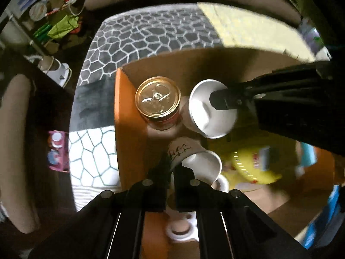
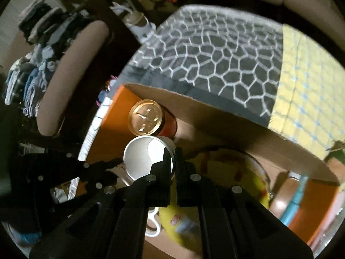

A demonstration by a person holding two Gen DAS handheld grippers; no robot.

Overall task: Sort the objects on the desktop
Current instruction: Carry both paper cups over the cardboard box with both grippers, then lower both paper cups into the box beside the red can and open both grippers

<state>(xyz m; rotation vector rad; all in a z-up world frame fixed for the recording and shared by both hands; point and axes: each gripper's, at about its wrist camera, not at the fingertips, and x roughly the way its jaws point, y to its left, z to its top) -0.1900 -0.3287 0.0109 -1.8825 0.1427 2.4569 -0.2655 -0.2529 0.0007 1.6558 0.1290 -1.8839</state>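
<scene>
An open cardboard box [image 1: 127,133] holds a gold-topped can [image 1: 158,99], standing upright near its far left corner. My left gripper [image 1: 172,164] is shut on the rim of a white paper cup with black writing [image 1: 194,157], tilted over the box. My right gripper [image 1: 215,101] reaches in from the right, shut on the rim of a plain white paper cup [image 1: 211,112] beside the can. In the right wrist view the right gripper [image 2: 172,153] pinches that cup [image 2: 144,157] just below the can [image 2: 146,116], and the left gripper [image 2: 114,163] shows at the left.
A yellow bag [image 1: 252,164] and a blue item [image 1: 308,155] lie in the box, with a white mug handle [image 1: 223,183] under the left cup. The box [image 2: 215,118] sits on a grey honeycomb-patterned cloth [image 1: 151,32] beside a yellow cloth [image 1: 248,28]. Sofa cushions and clutter surround it.
</scene>
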